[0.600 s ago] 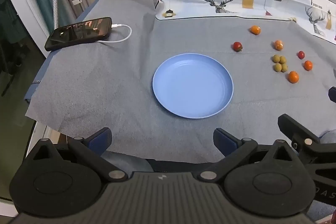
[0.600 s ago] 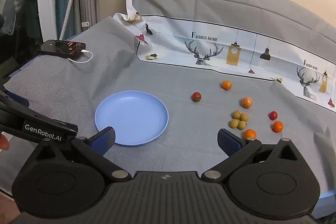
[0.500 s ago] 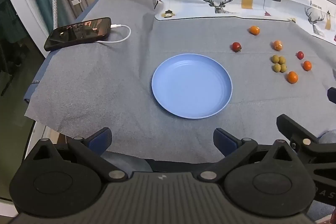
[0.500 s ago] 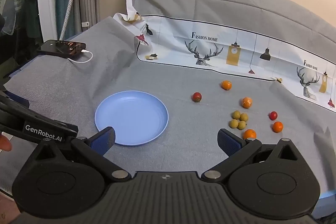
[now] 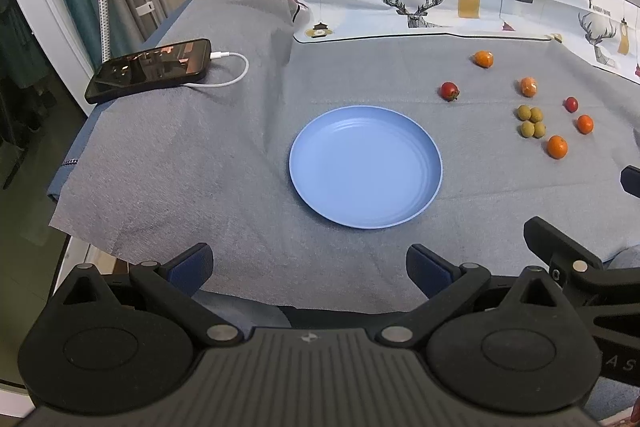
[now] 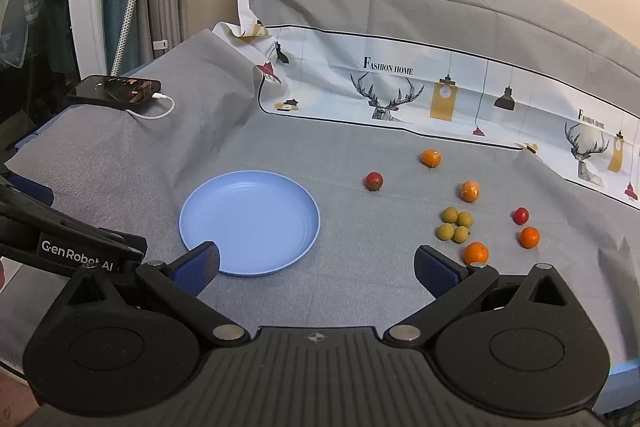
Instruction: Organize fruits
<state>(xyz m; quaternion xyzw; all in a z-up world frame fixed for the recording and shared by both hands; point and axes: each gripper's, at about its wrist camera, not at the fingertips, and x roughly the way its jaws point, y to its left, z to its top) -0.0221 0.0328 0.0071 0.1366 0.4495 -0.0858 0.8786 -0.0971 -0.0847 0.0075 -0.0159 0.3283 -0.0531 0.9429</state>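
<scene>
Above the table's near edge, the left gripper (image 5: 308, 267) and right gripper (image 6: 316, 267) hang released and empty. Beyond them the blue plate (image 5: 366, 167) lies bare, likely the collecting spot; the fruits (image 6: 456, 225) sit scattered to its right.

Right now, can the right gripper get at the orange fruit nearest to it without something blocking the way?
Probably yes. The right gripper is open and empty, and the nearest orange fruit lies just beyond its right finger on bare cloth. The green fruits sit close behind it, apart from it.
</scene>
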